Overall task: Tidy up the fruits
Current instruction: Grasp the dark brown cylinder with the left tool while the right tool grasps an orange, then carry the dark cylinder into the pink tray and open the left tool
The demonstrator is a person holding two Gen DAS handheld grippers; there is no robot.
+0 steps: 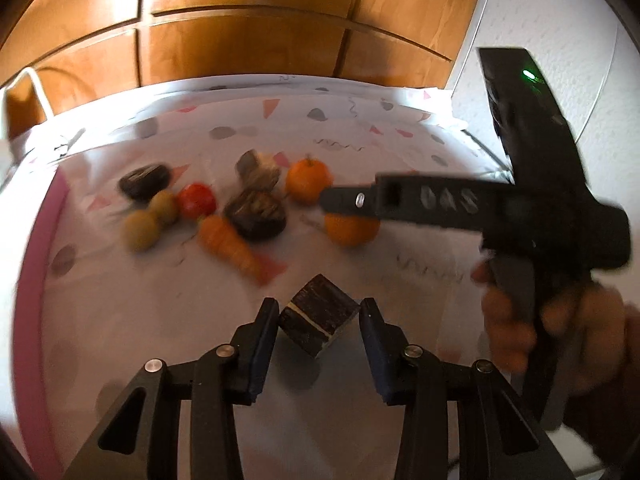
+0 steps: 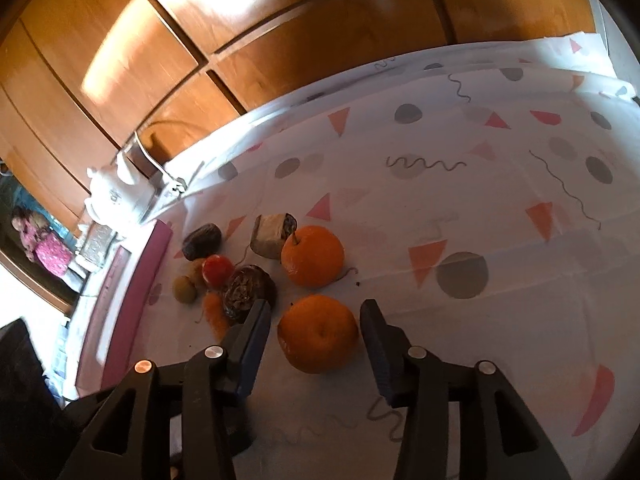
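Right wrist view: your right gripper [image 2: 316,336] brackets the near orange [image 2: 318,334], jaws apart; closing off-centre may roll it. Left gripper [image 1: 319,332] seems barely clear of the dark block [image 1: 318,326].

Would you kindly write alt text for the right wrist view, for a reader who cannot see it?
The right tool hangs open around an orange on a patterned tablecloth, its pads clear of the fruit. A second orange lies just beyond, with a tomato, a carrot and dark pieces clustered to the left before wooden cabinets.
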